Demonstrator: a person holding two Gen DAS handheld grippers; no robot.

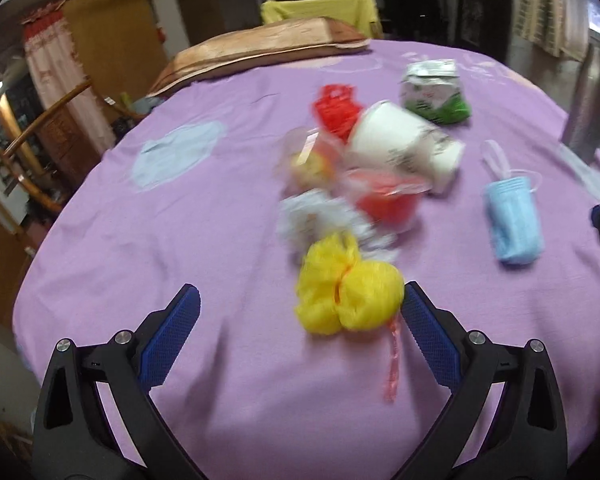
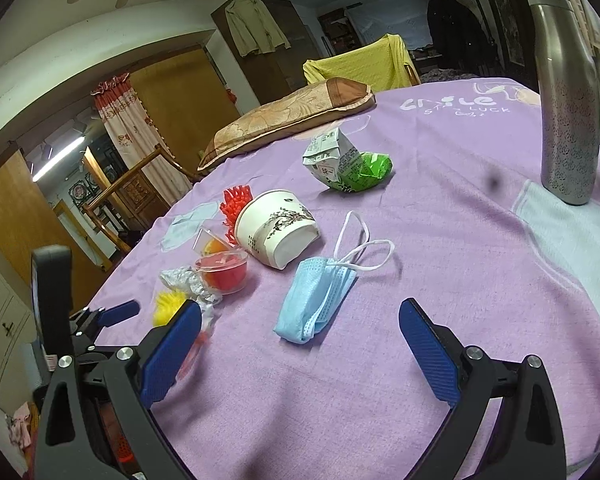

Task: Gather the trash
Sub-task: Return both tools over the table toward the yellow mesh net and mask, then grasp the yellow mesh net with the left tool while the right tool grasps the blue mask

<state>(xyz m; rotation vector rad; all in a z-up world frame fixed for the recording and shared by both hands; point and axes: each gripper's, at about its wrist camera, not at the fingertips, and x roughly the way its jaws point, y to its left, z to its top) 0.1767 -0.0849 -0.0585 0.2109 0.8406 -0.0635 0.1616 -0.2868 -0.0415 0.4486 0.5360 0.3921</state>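
Note:
Trash lies in a cluster on the purple tablecloth (image 1: 180, 264). A yellow mesh ball (image 1: 348, 292) sits between the fingers of my left gripper (image 1: 300, 292), close to the right finger; the gripper is open. Beyond it lie crumpled foil (image 1: 320, 216), a red-filled plastic cup (image 1: 388, 200), a tipped paper cup (image 1: 400, 144), red mesh (image 1: 336, 108) and a crushed green-white carton (image 1: 436, 92). My right gripper (image 2: 300, 308) is open just in front of a folded blue face mask (image 2: 316, 300). The paper cup (image 2: 276, 232) and carton (image 2: 344, 164) lie further back.
A steel bottle (image 2: 568, 100) stands on a pale blue cloth (image 2: 572, 248) at the right. A brown pillow (image 2: 292, 120) lies at the far edge, with a yellow-draped chair (image 2: 364, 64) behind it. A flat pale mask (image 2: 188, 224) lies at the left.

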